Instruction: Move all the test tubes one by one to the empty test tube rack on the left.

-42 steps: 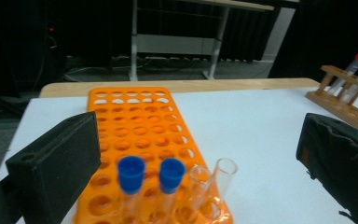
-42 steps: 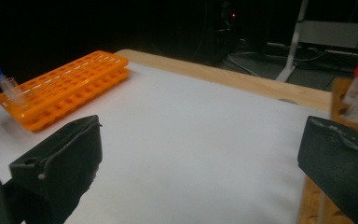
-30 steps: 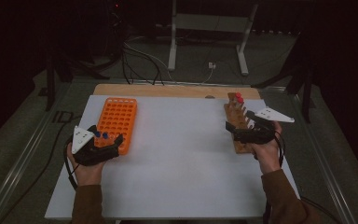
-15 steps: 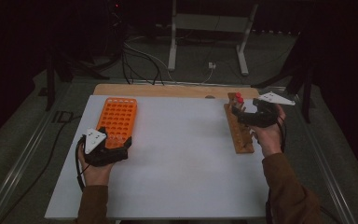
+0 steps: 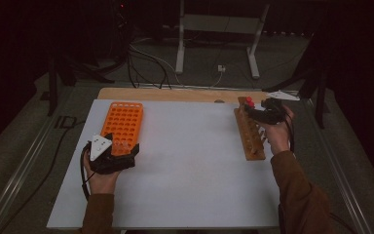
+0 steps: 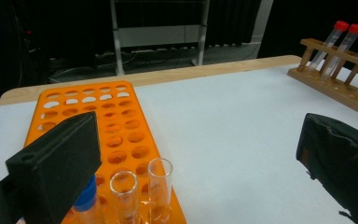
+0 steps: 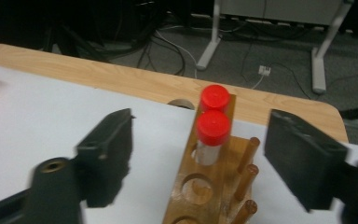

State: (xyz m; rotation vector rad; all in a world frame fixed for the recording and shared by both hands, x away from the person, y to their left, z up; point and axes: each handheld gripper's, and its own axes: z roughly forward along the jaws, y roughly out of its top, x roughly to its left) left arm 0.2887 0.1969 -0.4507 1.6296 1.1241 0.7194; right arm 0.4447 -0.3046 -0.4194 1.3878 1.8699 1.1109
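An orange tube rack [image 5: 125, 126] lies on the left of the white table top. At its near end stand two clear open tubes [image 6: 160, 184] and a blue-capped tube [image 6: 85, 201], partly behind one jaw. My left gripper [image 5: 124, 149] [image 6: 191, 140] hovers open at that near end, holding nothing. On the right lies a wooden rack [image 5: 250, 136] with two red-capped tubes [image 5: 248, 103] [image 7: 213, 127] at its far end. My right gripper [image 5: 254, 113] [image 7: 199, 140] is open, one jaw on either side of the nearer red-capped tube, apart from it.
The white board [image 5: 190, 165] rests on a wooden table top [image 5: 175, 93] whose far edge shows behind both racks. Empty holes [image 7: 196, 187] and pegs run along the wooden rack. Cables and a metal stand [image 5: 214, 39] are on the floor beyond.
My right gripper has moved away along the wooden rack to the red-capped tubes at its far end. My left gripper has drawn back slightly to the orange rack's near end.
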